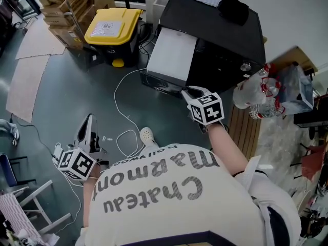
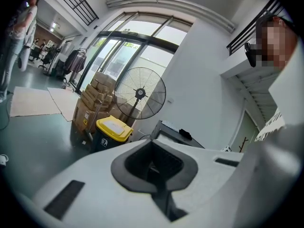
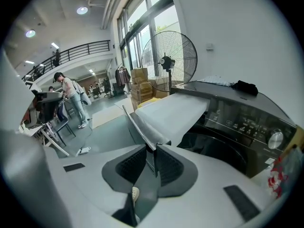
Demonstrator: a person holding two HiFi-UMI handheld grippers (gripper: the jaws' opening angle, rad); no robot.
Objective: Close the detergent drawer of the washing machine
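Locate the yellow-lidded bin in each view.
Head view: yellow-lidded bin upper left, left of the open drawer.
Left gripper view: lower left of centre, below the fan.
Right gripper view: only a yellow sliver at centre, behind the drawer.
Shared landmark: stacked cardboard boxes beside it.

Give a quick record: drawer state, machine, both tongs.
drawer: detergent drawer pulled out, open
machine: black washing machine, drawer sticks out of its front
right: right tongs closed on the drawer's front panel edge
left: left tongs shut, empty, held low away from the machine
task: drawer not yet closed
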